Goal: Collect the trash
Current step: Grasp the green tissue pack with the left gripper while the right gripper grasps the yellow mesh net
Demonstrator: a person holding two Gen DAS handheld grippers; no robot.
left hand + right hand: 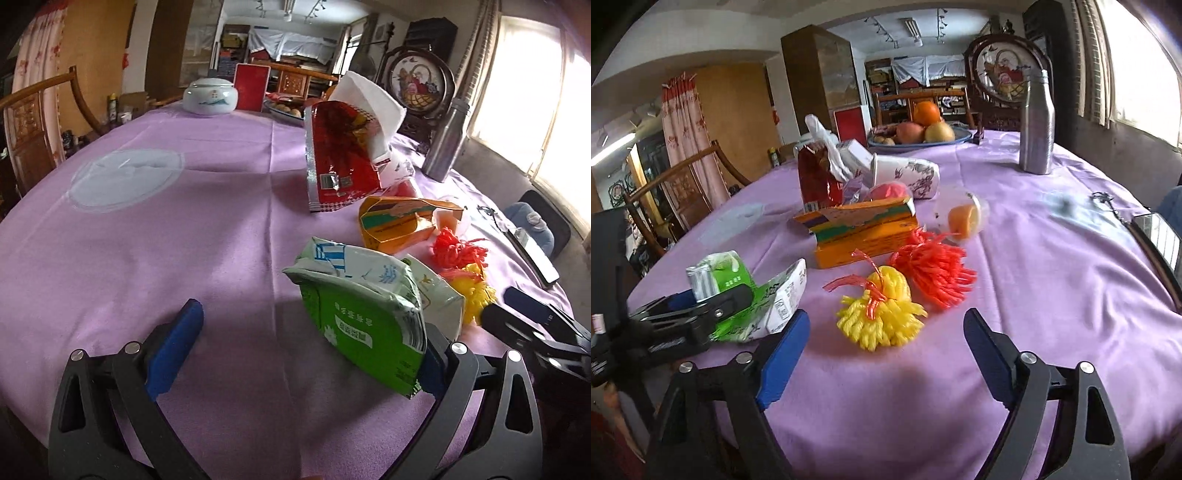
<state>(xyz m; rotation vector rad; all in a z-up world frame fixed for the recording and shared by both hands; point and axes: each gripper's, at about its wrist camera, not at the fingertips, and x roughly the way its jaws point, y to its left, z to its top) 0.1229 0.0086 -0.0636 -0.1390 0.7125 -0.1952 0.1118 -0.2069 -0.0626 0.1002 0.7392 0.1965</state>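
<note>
A crumpled green and white wrapper lies on the purple tablecloth, inside the wide jaws of my left gripper and leaning against the right finger. The pads do not press it. From the right wrist view, the left gripper sits beside the same green wrapper. My right gripper is open, with a yellow foam net just ahead between its fingertips. Beyond lie a red foam net, an orange carton, a red snack bag and a tipped paper cup.
A steel bottle and a fruit bowl stand at the back. A clear plastic cup lies by the carton. A phone and keys are at the right edge. A white jar and a wooden chair are far left.
</note>
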